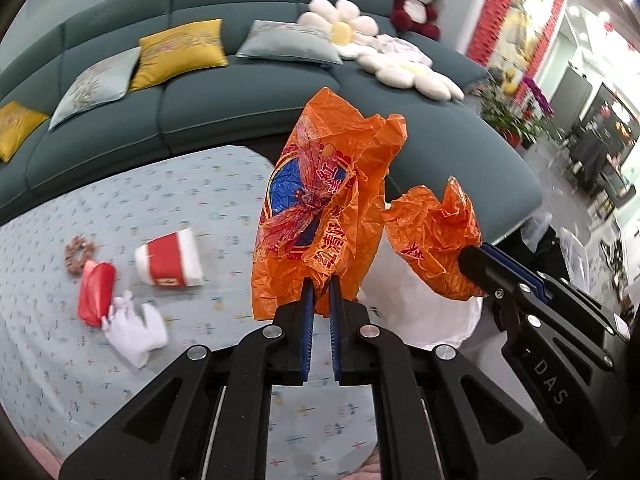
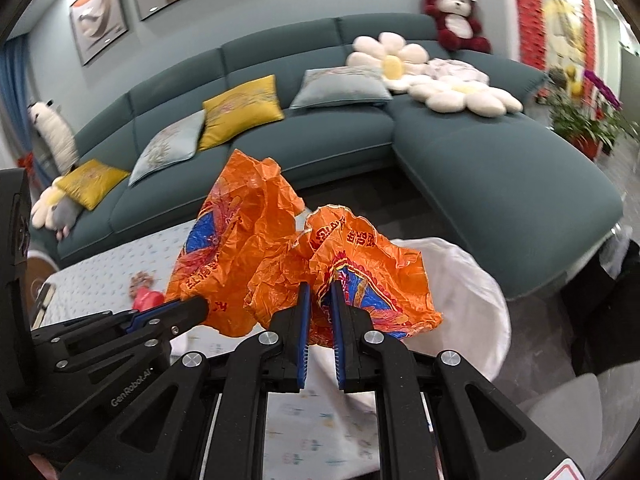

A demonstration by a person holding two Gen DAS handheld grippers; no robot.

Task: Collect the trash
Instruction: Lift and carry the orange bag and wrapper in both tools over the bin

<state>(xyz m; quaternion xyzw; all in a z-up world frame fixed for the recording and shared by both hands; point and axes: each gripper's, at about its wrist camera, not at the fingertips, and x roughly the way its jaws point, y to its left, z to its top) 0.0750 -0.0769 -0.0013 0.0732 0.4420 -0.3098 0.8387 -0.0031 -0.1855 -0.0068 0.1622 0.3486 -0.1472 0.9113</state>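
- While both tools meet over the white bag (image 1: 420, 304), the left hand-held gripper (image 1: 321, 280) is clamped on the lower edge of an orange plastic bag (image 1: 320, 208), its blue pads pinching the film.
- From the left wrist view, the right hand-held gripper (image 1: 474, 258) comes in from 4 o'clock and grasps the other crumpled end of the same orange plastic bag, which hangs in the air between the two tools.
- From the right wrist view, the right hand-held gripper (image 2: 320, 290) has its jaws closed on the orange film, and the left hand-held gripper (image 2: 200, 306) enters from 9 o'clock.
- On the surface (image 1: 180, 200) with its light patterned cloth, at 9 o'clock in the left view, lie a red and white paper cup (image 1: 170, 258) on its side, a red packet (image 1: 96, 294) and a crumpled white tissue (image 1: 134, 328), the last two touching.
- Just above the red packet sits a small brown ring (image 1: 79, 254), perhaps a hair tie; blur hides its detail.
- At 12 o'clock a teal sofa (image 1: 240, 92) carries yellow and grey cushions.
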